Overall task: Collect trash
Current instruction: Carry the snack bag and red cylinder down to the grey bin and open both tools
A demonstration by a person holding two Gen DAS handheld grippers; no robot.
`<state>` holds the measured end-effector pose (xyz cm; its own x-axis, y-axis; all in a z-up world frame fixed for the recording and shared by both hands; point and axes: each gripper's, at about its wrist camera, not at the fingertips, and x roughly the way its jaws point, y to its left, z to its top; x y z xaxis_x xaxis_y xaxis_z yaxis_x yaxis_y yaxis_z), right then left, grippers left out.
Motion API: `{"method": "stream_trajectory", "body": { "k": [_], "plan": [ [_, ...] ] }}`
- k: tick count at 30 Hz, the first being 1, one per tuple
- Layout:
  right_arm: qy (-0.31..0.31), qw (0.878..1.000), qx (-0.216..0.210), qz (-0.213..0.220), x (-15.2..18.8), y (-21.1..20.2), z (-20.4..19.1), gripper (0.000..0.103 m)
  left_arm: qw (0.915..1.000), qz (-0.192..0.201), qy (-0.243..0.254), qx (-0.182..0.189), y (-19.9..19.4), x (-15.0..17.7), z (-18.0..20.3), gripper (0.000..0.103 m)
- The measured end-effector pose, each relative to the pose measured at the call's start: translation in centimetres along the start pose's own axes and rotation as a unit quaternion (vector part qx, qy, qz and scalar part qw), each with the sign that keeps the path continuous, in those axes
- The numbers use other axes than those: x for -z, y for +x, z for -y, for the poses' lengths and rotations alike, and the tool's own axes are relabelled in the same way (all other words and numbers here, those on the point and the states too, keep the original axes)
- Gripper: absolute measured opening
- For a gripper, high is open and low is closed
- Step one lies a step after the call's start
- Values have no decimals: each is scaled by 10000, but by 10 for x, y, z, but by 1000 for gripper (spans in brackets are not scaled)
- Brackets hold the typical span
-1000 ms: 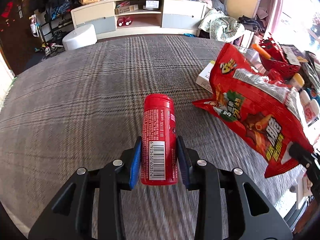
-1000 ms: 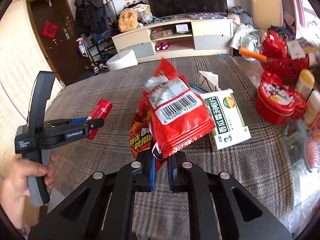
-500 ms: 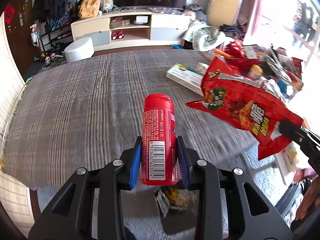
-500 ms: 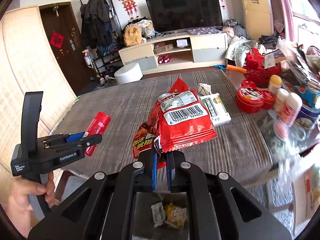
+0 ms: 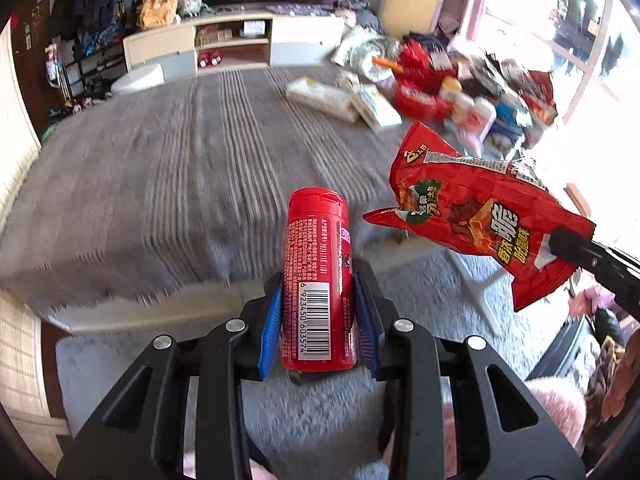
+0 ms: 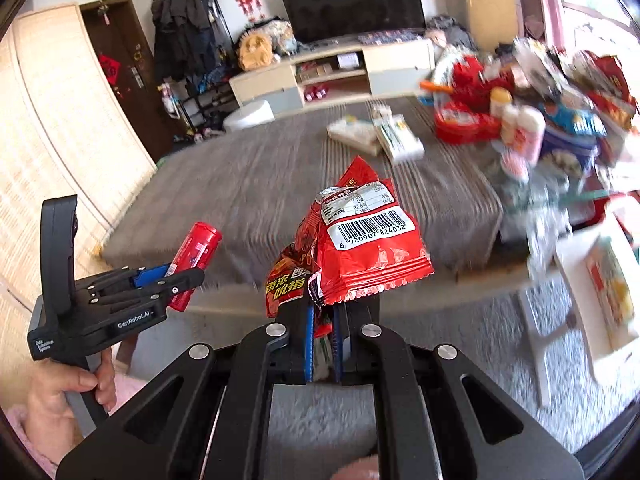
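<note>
A table [image 5: 152, 152] draped in a grey plaid cloth fills the middle of a cluttered living room, its near edge hanging above a pale shaggy rug [image 5: 328, 408]. Against the far wall stands a low cream TV cabinet [image 6: 332, 72] under a dark television [image 6: 352, 4]. The table's far right end is heaped with red tubs, bottles and wrappers, and a flat white-and-green box [image 6: 400, 138] lies just left of that heap.

Off the table's near right corner, a red snack bag [image 6: 360, 240] hangs in the air above the rug, its crimped end pinched between the nearly closed blue pads of the right gripper [image 6: 322, 344]; a barcode label faces the right wrist camera. To its left, at the near edge of the table, a red cylindrical tube [image 5: 318, 280] with a barcode is clamped at its lower half between the blue pads of the left gripper [image 5: 318, 328], its cap pointing away and up.

In the right wrist view a hand [image 6: 60, 396] grips the black handle of the left gripper at the lower left. The table and background are blurred in both views.
</note>
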<state>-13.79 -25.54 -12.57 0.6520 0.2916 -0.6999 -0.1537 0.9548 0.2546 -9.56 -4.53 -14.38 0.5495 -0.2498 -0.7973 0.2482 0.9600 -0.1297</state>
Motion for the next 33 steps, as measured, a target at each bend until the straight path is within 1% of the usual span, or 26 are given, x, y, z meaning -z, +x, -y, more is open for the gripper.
{"method": "stream_trajectory", "body": {
  "k": [1, 4, 6, 8, 10, 16, 21, 26, 28, 33],
  "plan": [
    [57, 9999, 14, -108, 11, 3, 3, 9, 10000, -88, 7, 39, 5, 13, 3, 32],
    [183, 9991, -2, -377, 34, 13, 8, 9, 9995, -281, -9, 107, 17, 39, 7, 32],
    [255, 9977, 14, -631, 48, 26, 9, 9, 9989, -431, -57, 166, 29, 52, 8, 32],
    [320, 9959, 35, -841, 59, 41, 11, 9, 9983, -547, -91, 188, 39, 59, 4, 32],
    [368, 9940, 12, -1031, 65, 57, 11, 9, 9973, -691, -107, 210, 53, 65, 3, 32],
    [418, 9876, 75, -1509, 74, 111, 16, 9, 9945, -1046, -41, 99, 97, 71, 1, 32],
    [610, 9776, 40, -2013, 77, 166, 29, 9, 9916, -1295, -18, 70, 134, 69, -5, 32],
    [669, 9741, 52, -2161, 69, 200, 33, 10, 9882, -1531, 33, 28, 171, 68, -13, 32],
    [679, 9739, 48, -2167, 65, 209, 34, 12, 9868, -1619, -38, 49, 185, 66, -16, 32],
    [579, 9760, 122, -2094, 53, 234, 30, 12, 9836, -1787, -201, 169, 214, 65, -22, 32]
  ]
}}
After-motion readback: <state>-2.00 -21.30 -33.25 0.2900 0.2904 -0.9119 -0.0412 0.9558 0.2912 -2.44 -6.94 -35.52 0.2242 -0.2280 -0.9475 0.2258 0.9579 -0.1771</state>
